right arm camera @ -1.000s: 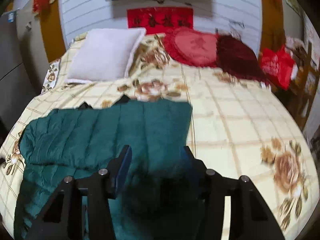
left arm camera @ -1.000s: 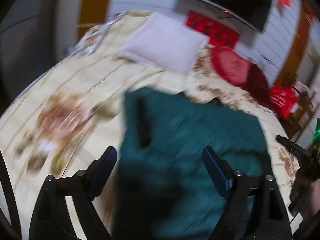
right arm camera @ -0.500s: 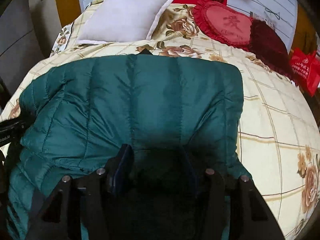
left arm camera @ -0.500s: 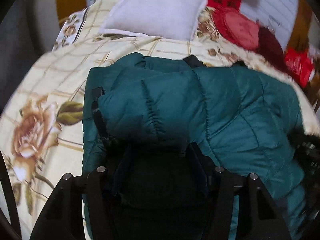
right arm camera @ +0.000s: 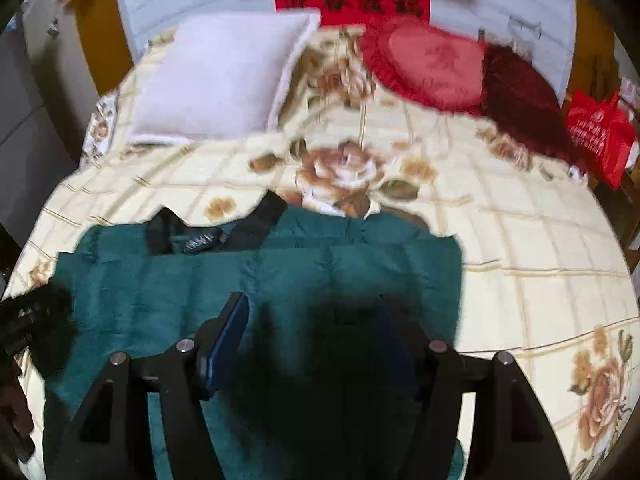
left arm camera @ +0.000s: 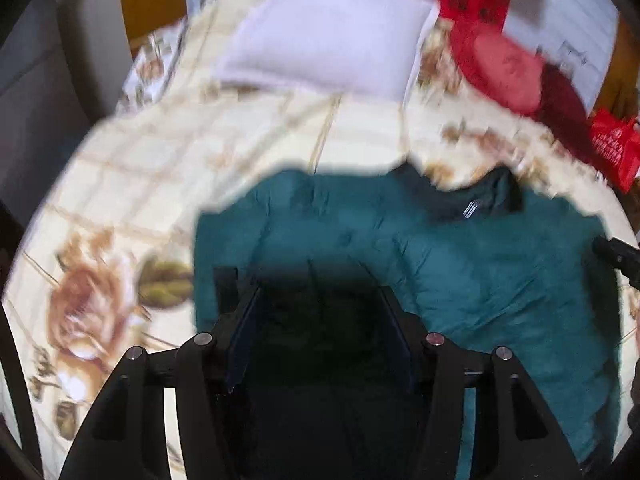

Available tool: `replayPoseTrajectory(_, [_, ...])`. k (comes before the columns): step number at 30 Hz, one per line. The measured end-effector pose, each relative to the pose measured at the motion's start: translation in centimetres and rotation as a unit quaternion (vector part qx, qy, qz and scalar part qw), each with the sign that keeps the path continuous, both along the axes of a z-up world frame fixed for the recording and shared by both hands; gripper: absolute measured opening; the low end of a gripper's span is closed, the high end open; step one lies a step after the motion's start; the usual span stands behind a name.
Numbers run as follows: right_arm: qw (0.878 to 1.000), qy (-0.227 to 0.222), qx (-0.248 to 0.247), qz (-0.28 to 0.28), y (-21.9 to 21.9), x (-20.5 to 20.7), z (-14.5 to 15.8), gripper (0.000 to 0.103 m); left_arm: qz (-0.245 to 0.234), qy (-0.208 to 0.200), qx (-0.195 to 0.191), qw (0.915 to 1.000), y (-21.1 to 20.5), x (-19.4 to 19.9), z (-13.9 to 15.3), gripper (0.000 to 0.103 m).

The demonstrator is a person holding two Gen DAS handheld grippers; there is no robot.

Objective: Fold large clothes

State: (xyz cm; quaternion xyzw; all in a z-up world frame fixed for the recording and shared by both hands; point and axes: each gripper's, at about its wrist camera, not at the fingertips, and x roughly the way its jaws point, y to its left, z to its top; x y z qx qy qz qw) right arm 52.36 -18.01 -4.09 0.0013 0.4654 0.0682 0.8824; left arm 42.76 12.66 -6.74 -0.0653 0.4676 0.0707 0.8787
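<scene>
We see a dark teal quilted puffer jacket [left arm camera: 460,264] that lies on the bed with the cream floral bedspread [left arm camera: 168,184]; its surface is padded, with stitched channels, and a black collar [right arm camera: 208,236] with a small label shows at its far edge. In the right wrist view the jacket [right arm camera: 320,276] covers the near left part of the bed [right arm camera: 520,248], below the printed rose.

The left gripper [left arm camera: 318,332] has its jaws half spread, with a dark fold of the jacket between them; we cannot tell if they pinch it, because this part is in shadow and blurred. The right gripper [right arm camera: 314,336] looks the same: jaws partly spread around dark fabric, and the grip is not clear to us.

Compared with half a second ago, the jacket is lower and flatter; before, it was lifted and filled most of both views, and now more bedspread shows behind it and the collar is uncovered.

The collar points toward the white square pillow [right arm camera: 224,80] and the round red ruffled cushion [right arm camera: 428,60] at the head of the bed; the visible folded part spreads wider from left to right than from the collar toward us.
</scene>
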Motion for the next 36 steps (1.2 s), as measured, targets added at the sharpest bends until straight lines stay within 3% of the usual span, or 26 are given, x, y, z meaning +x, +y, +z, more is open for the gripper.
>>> replayPoseTrajectory(2, [1.000, 0.022, -0.021, -0.006, -0.1, 0.5, -2.8, 0.069, -0.004, -0.004, -0.005, 1.0000, 0.2, 0.1, -1.4, 0.038])
replayPoseTrajectory(5, [1.000, -0.001, -0.021, -0.001, -0.3, 0.0, -3.4, 0.071, -0.011, -0.006, 0.015, 0.9998, -0.5, 0.2, -1.4, 0.039])
replayPoseTrajectory(11, [0.999, -0.043, -0.031, 0.002, -0.7, -4.7, 1.3, 0.071, -0.019, -0.040, 0.013, 0.9990, -0.6, -3.7, 2.6, 0.038])
replayPoseTrajectory(14, [0.998, -0.048, -0.042, -0.008, -1.6, -9.0, 3.2, 0.071, -0.042, -0.060, 0.018, 0.9972, -0.9, -8.3, 4.7, 0.038])
replayPoseTrajectory(17, [0.998, -0.048, -0.034, -0.006, -2.8, -14.4, 3.9, 0.074, -0.061, -0.055, 0.011, 0.9966, -1.1, -13.5, 5.2, 0.038])
replayPoseTrajectory(22, [0.999, -0.005, -0.017, 0.033, -4.8, -24.7, 1.5, 0.076, -0.087, -0.014, 0.015, 0.9960, -1.7, -22.0, 2.8, 0.038])
replayPoseTrajectory(29, [1.000, -0.002, 0.006, 0.025, -10.2, -35.2, -3.0, 0.077, -0.076, 0.007, 0.016, 0.9970, -1.4, -30.8, -1.4, 0.039])
replayPoseTrajectory(31, [1.000, -0.008, 0.008, 0.017, -11.4, -36.9, -4.1, 0.077, -0.074, -0.004, -0.001, 0.9973, -1.1, -32.2, -1.7, 0.043])
replayPoseTrajectory(33, [1.000, -0.019, 0.023, 0.008, -12.9, -38.4, -5.0, 0.079, -0.066, -0.020, -0.027, 0.9972, -0.6, -33.6, -2.0, 0.055])
replayPoseTrajectory(36, [0.998, -0.006, 0.061, -0.006, -14.4, -38.5, -5.5, 0.080, -0.062, -0.021, -0.068, 0.9956, -0.1, -34.7, -3.0, 0.056])
